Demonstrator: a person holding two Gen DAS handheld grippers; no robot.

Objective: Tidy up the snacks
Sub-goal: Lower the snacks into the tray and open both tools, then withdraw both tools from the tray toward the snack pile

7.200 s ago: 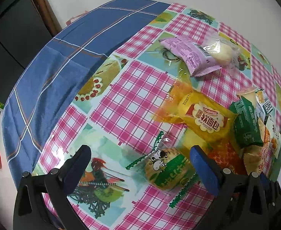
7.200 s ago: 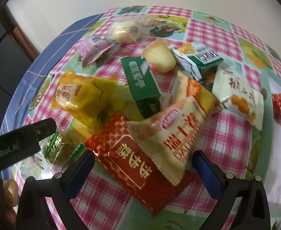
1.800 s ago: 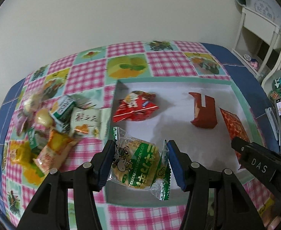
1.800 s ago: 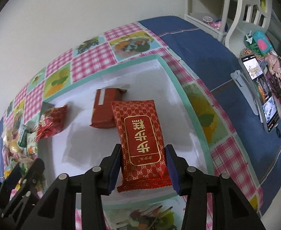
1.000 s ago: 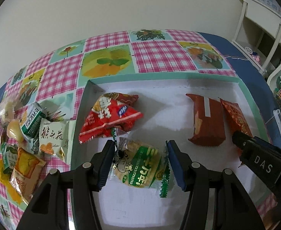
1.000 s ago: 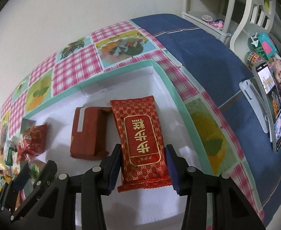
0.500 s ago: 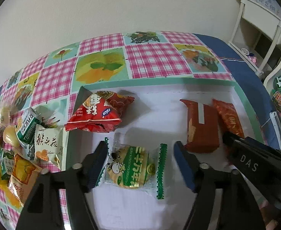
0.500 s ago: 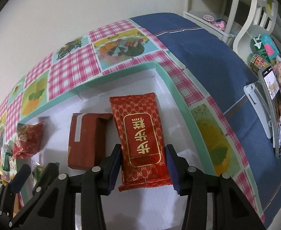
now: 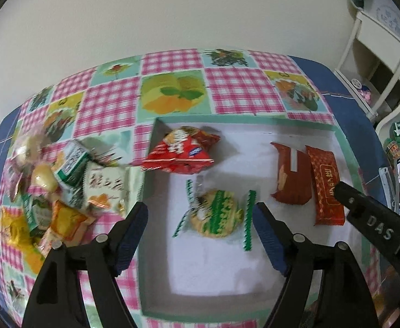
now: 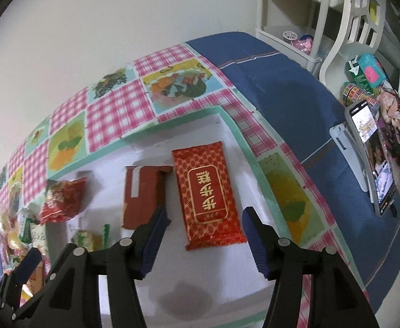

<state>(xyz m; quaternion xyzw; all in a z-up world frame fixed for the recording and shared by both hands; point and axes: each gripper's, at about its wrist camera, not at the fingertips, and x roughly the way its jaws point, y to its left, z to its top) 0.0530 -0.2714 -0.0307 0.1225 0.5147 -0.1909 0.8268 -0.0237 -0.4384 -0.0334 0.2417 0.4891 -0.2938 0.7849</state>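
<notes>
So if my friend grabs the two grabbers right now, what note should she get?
Left gripper: fingers have just been opening, wide apart, holding nothing; the green cookie lies loose in the white tray below them.
Right gripper: fingers have just been opening, off the red bar, which lies flat in the tray.
Also in the tray: red bag and brown pack.
Done: four snacks are in the tray.
Left: the snack pile on the tablecloth, left of the tray, probably goes in next.
</notes>
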